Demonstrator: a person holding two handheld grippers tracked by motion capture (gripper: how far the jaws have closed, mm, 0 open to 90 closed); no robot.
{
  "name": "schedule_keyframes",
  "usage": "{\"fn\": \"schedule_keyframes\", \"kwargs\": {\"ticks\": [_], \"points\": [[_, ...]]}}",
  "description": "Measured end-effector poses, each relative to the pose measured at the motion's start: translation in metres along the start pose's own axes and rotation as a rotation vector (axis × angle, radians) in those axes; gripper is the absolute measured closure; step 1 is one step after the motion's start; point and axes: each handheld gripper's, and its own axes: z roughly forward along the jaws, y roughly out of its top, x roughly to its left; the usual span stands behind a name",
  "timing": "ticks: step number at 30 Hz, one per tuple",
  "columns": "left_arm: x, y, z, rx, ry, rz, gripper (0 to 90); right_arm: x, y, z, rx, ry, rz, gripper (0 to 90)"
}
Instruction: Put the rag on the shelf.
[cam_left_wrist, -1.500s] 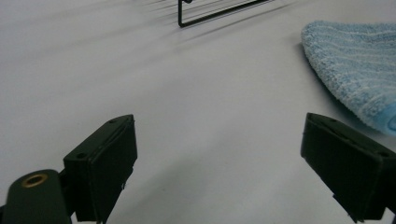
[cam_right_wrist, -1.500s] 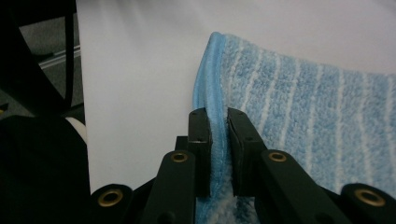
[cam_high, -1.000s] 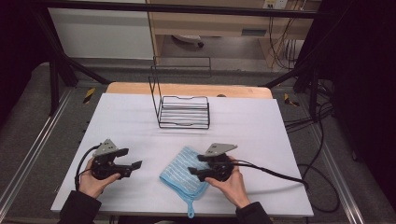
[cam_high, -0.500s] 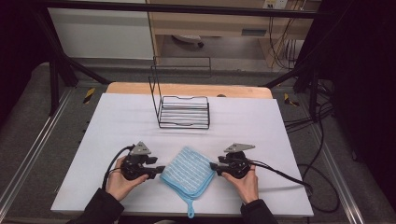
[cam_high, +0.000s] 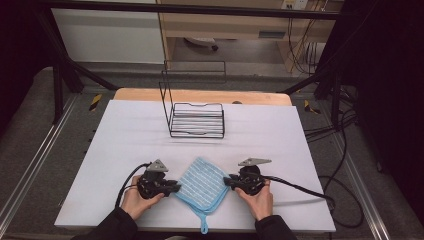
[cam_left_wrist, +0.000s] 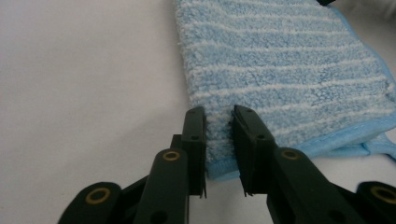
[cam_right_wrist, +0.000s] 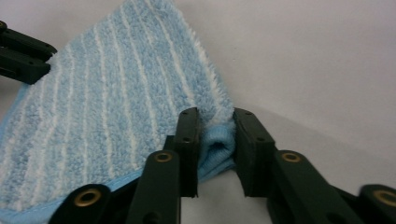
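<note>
Cloth: the blue striped microfibre cloth lies flat on the white table cover, lower centre of the high view, turned like a diamond, its hanging loop trailing to the bottom edge.
Left tool: my left gripper is at the cloth's left corner; its jaws have just been closing, and in the left gripper view they pinch the fluffy edge between them.
Right tool: my right gripper has the opposite corner, on the right; its jaws have just been closing too, and in the right gripper view the folded corner is bunched and squeezed between them.
Done so far: both corners clamped, I'd say; the cloth is not yet lifted.
Left to do: as I judge it, raise the cloth and carry it, perhaps to the black wire rack standing at upper centre, well apart from the cloth.
Watch for: a thin pinch on the left could slip once the cloth comes up.
</note>
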Motion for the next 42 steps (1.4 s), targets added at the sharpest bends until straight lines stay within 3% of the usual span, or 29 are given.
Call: {"fn": "schedule_keyframes", "kwargs": {"ticks": [2,7,8,9,10,11,12,13,17,21,23,24,25,26,27,28,29,30,32,33,36,42], "points": [[-0.001,0.000,0.000,0.003,-0.001,-0.006,78.4,0.000,0.002,0.001,0.012,0.022,0.009,79.7],[-0.004,0.000,-0.003,0.002,0.009,-0.005,84.4,-0.003,0.008,0.001,0.016,0.046,0.009,83.2],[-0.004,-0.001,-0.004,0.002,0.013,-0.017,84.4,-0.004,0.012,0.002,0.010,0.038,-0.012,83.4],[-0.005,-0.001,-0.006,0.002,0.014,-0.022,85.2,-0.002,0.024,0.002,-0.005,0.018,-0.072,83.4],[-0.008,-0.004,-0.009,-0.005,0.026,-0.030,85.3,0.000,0.032,0.003,-0.016,0.014,-0.102,83.4],[-0.008,-0.004,-0.009,-0.005,0.026,-0.030,85.4,0.000,0.032,0.003,-0.016,0.014,-0.102,83.4],[-0.010,-0.006,-0.012,-0.008,0.034,-0.031,85.4,0.002,0.046,0.008,-0.028,0.029,-0.141,83.4],[-0.012,-0.007,-0.014,-0.012,0.044,-0.034,85.4,0.002,0.046,0.008,-0.028,0.029,-0.141,83.4],[-0.022,-0.015,-0.020,-0.035,0.072,-0.060,84.9,0.005,0.069,0.032,-0.002,0.065,-0.222,82.9],[-0.023,-0.020,-0.019,-0.045,0.087,-0.074,84.2,0.005,0.066,0.045,0.014,0.060,-0.239,81.3],[-0.020,-0.019,-0.019,-0.049,0.082,-0.085,82.2,0.004,0.062,0.049,0.004,0.045,-0.252,77.2],[-0.019,-0.019,-0.020,-0.050,0.075,-0.088,78.9,0.002,0.060,0.047,-0.034,0.048,-0.245,69.8],[-0.018,-0.019,-0.021,-0.054,0.074,-0.084,75.9,0.002,0.060,0.047,-0.034,0.048,-0.245,69.8],[-0.017,-0.018,-0.022,-0.060,0.072,-0.083,75.9,0.001,0.060,0.043,-0.054,0.050,-0.241,63.4],[-0.016,-0.016,-0.024,-0.070,0.072,-0.086,65.1,-0.002,0.059,0.035,-0.094,0.049,-0.226,53.7],[-0.014,-0.014,-0.026,-0.082,0.077,-0.087,65.1,-0.002,0.059,0.035,-0.094,0.049,-0.226,53.7],[-0.012,-0.012,-0.028,-0.093,0.084,-0.079,53.3,-0.004,0.058,0.024,-0.110,0.038,-0.221,40.3],[-0.010,-0.010,-0.030,-0.099,0.089,-0.072,53.3,-0.004,0.058,0.024,-0.110,0.038,-0.221,40.3],[-0.005,-0.005,-0.032,-0.099,0.097,-0.062,45.0,-0.006,0.054,0.015,-0.115,0.038,-0.205,33.0],[-0.003,-0.002,-0.032,-0.097,0.097,-0.055,36.4,-0.009,0.050,0.006,-0.130,0.038,-0.197,25.8],[0.002,0.006,-0.029,-0.094,0.119,-0.009,30.2,-0.012,0.045,-0.002,-0.138,0.039,-0.192,17.8],[0.015,0.022,-0.026,-0.095,0.129,-0.014,20.5,-0.014,0.031,-0.017,-0.146,0.060,-0.175,9.4]]}}
